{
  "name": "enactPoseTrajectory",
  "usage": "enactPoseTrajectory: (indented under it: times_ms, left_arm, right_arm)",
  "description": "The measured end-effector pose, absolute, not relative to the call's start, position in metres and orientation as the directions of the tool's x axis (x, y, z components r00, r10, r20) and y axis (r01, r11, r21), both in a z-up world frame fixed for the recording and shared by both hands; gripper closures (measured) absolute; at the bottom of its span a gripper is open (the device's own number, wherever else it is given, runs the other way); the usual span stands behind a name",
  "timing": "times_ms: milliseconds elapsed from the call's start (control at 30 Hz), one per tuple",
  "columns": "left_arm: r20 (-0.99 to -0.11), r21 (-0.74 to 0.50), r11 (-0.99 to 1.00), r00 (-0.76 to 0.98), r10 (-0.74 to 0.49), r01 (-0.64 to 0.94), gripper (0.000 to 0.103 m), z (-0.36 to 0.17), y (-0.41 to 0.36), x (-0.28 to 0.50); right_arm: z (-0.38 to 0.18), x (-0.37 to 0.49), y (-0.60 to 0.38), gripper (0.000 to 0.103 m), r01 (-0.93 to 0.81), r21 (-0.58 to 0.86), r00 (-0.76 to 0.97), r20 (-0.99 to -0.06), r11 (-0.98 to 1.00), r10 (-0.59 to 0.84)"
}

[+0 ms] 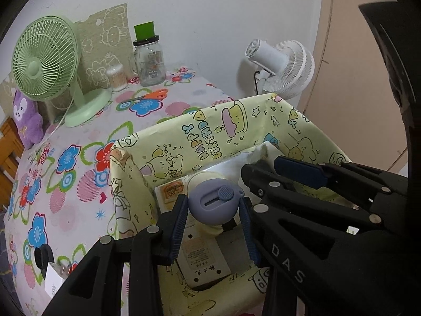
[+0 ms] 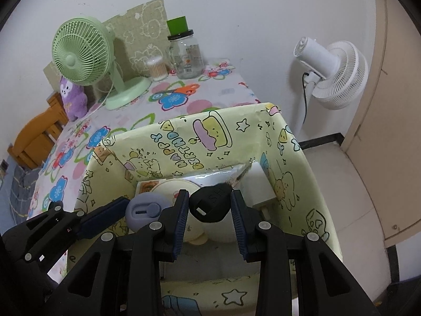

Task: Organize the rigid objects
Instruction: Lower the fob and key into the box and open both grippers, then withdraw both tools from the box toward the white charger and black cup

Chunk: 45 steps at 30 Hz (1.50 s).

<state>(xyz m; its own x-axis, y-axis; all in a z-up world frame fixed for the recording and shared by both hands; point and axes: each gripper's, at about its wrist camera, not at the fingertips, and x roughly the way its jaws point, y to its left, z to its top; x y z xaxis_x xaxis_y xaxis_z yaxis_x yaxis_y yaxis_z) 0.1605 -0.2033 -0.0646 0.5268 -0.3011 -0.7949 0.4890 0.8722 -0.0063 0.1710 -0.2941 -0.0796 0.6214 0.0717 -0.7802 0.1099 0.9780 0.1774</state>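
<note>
A yellow "Happy Birthday" paper-covered box [image 1: 210, 131] [image 2: 210, 137] stands at the table's near edge. My left gripper [image 1: 214, 208] is shut on a rounded grey-purple gadget with a slider [image 1: 213, 204] [image 2: 143, 212], held over the box. My right gripper [image 2: 210, 206] is shut on a black rounded object with bristles [image 2: 210, 204], also over the box; it shows from the side in the left wrist view [image 1: 297, 169]. Inside the box lie a cream round item [image 2: 171, 185], a white charger-like block [image 2: 259, 184], a white labelled device [image 1: 200, 258] and a shiny packet [image 2: 210, 177].
On the flowered tablecloth [image 1: 65, 184] stand a green desk fan [image 1: 46, 58], a glass jar with a green cup on top [image 1: 148, 60], a cotton-swab tub [image 1: 117, 77], orange scissors [image 1: 152, 96] and a purple plush [image 1: 27, 121]. A white floor fan [image 2: 334, 71] stands right. A wooden chair [image 2: 39, 137] is left.
</note>
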Motion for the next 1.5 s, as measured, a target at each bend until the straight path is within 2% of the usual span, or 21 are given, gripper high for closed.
enactPoseTrajectory:
  times_ms: [100,167,333,467,700,933,1100,1300,1400,1500]
  left_arm:
    - [-0.795,-0.01,0.869,0.524,-0.307,0.495,0.062,-0.065,-0.205,0.161]
    - [-0.793,-0.009,0.869,0.526,-0.307,0.495,0.061,-0.064,-0.205,0.161]
    - [-0.788,-0.009,0.876,0.536,-0.303,0.482,0.061,-0.065,-0.206,0.164]
    - [-0.783,0.009,0.878,0.549,-0.292,0.479,0.06,-0.065,-0.209,0.163]
    - [-0.784,0.019,0.872,0.548,-0.291,0.489,0.036,-0.063,-0.209,0.159]
    - [-0.77,0.023,0.878,0.569,-0.29,0.479,0.024,-0.056,-0.203,0.147]
    - [-0.759,0.025,0.879,0.582,-0.293,0.476,0.022,-0.049,-0.194,0.136]
    - [-0.733,0.023,0.874,0.602,-0.315,0.485,0.021,-0.04,-0.182,0.118]
    - [-0.725,0.032,0.882,0.619,-0.303,0.469,0.013,-0.037,-0.177,0.113]
    - [-0.725,0.014,0.883,0.613,-0.315,0.469,0.013,-0.036,-0.169,0.109]
  right_arm:
    - [-0.08,0.17,-0.296,0.065,0.115,0.177,0.622,-0.78,0.977,0.068]
    - [-0.076,0.166,-0.296,0.053,0.115,0.171,0.632,-0.772,0.979,0.061]
    - [-0.065,0.156,-0.296,0.036,0.124,0.147,0.666,-0.746,0.981,0.027]
    - [-0.065,0.152,-0.301,0.034,0.14,0.155,0.666,-0.745,0.978,0.023]
    - [-0.065,0.145,-0.304,0.033,0.155,0.174,0.667,-0.744,0.973,0.027]
    - [-0.06,0.133,-0.3,0.031,0.155,0.184,0.681,-0.732,0.971,0.03]
    - [-0.054,0.121,-0.292,0.028,0.152,0.185,0.695,-0.719,0.971,0.028]
    - [-0.05,0.108,-0.284,0.017,0.155,0.198,0.71,-0.704,0.968,0.03]
    - [-0.046,0.103,-0.278,0.016,0.153,0.194,0.717,-0.697,0.969,0.026]
    - [-0.044,0.098,-0.273,0.015,0.149,0.192,0.722,-0.692,0.97,0.027]
